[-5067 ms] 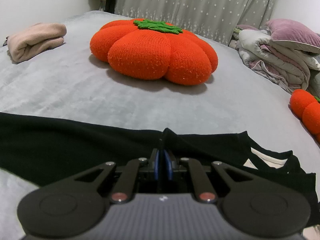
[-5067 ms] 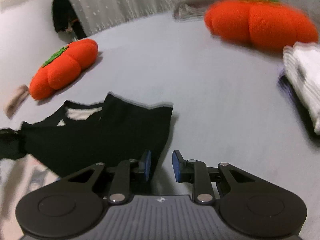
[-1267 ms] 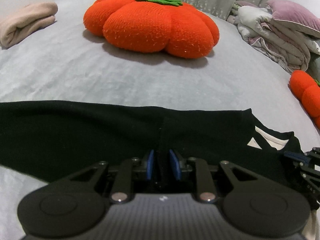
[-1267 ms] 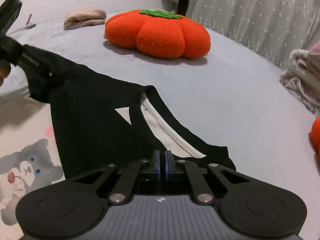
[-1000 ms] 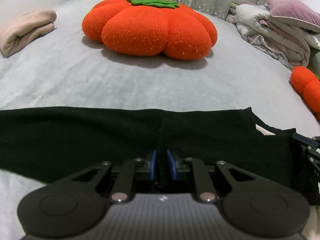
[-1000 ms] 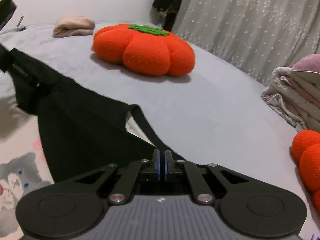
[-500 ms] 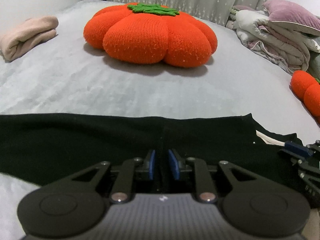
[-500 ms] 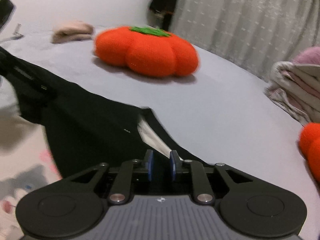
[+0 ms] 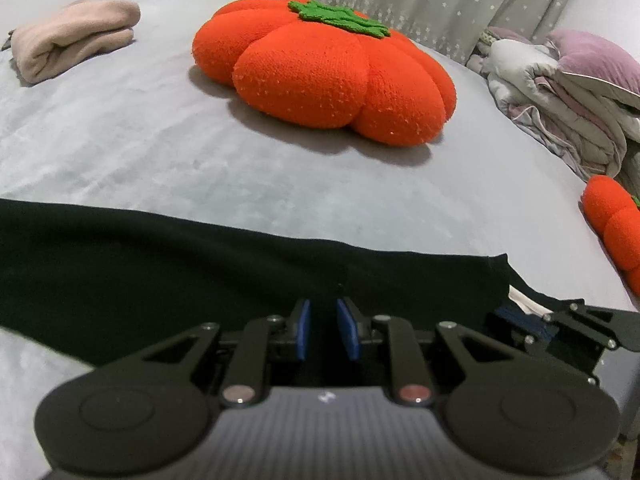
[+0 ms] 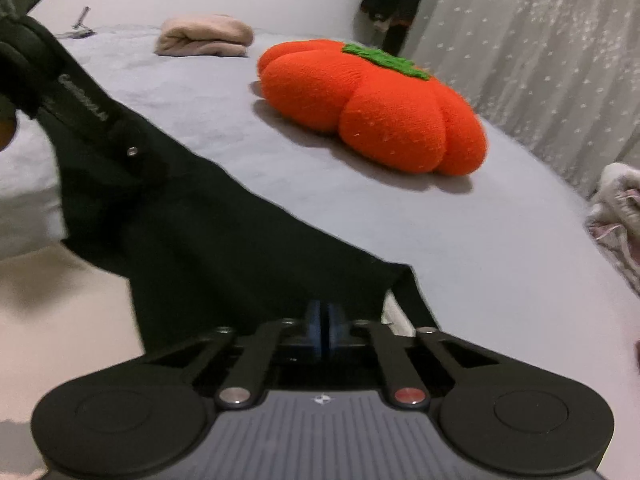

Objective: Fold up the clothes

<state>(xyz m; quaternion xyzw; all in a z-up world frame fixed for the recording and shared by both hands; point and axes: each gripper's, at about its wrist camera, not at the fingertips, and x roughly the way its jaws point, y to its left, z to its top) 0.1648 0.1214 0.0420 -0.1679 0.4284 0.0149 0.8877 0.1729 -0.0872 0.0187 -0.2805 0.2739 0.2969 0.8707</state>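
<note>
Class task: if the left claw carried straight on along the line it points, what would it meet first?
The left claw points down into the black garment, which already lies between its pads, so it would press that cloth into the grey bed cover beneath; depth is uncertain.

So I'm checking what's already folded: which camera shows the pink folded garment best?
The left wrist view: the pink folded garment is sharp there, its rolled layers visible at the bed's far left. The right wrist view shows it smaller, further off and slightly blurred.
</note>
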